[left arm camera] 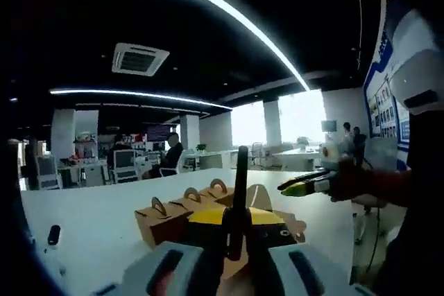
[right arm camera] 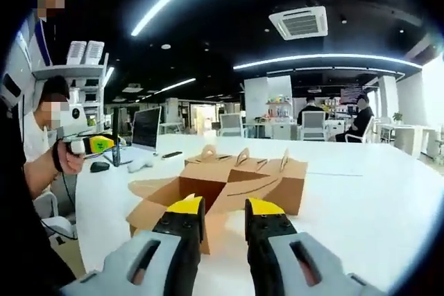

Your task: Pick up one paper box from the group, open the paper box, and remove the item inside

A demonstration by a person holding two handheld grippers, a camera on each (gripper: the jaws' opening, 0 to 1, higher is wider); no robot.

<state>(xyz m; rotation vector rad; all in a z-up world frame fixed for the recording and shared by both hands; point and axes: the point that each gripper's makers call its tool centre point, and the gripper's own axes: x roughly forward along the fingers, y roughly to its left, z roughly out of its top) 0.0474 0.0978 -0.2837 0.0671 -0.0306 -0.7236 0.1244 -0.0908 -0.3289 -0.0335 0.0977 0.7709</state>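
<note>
Several brown paper boxes point(right arm camera: 243, 168) with looped handles stand in a group on the white table point(right arm camera: 361, 199); the group point(left arm camera: 173, 216) also lies just beyond my left jaws. In front of it sits one box point(right arm camera: 166, 202) with its flaps spread open. My right gripper point(right arm camera: 225, 207) hovers open over the near edge of that box, nothing between its yellow tips. It also shows as the right gripper point(left arm camera: 300, 185), off to the right. My left gripper point(left arm camera: 237, 218) is shut on a thin black item point(left arm camera: 240, 178) that stands upright. Held off the table's left side is the left gripper point(right arm camera: 97, 143).
A monitor point(right arm camera: 146, 128), a mouse point(right arm camera: 100, 166) and a small dark object point(left arm camera: 53, 235) lie on the table. A seated person point(right arm camera: 48, 129) is at its far left end. More people sit at desks point(right arm camera: 361, 119) further back. Bare tabletop stretches right of the boxes.
</note>
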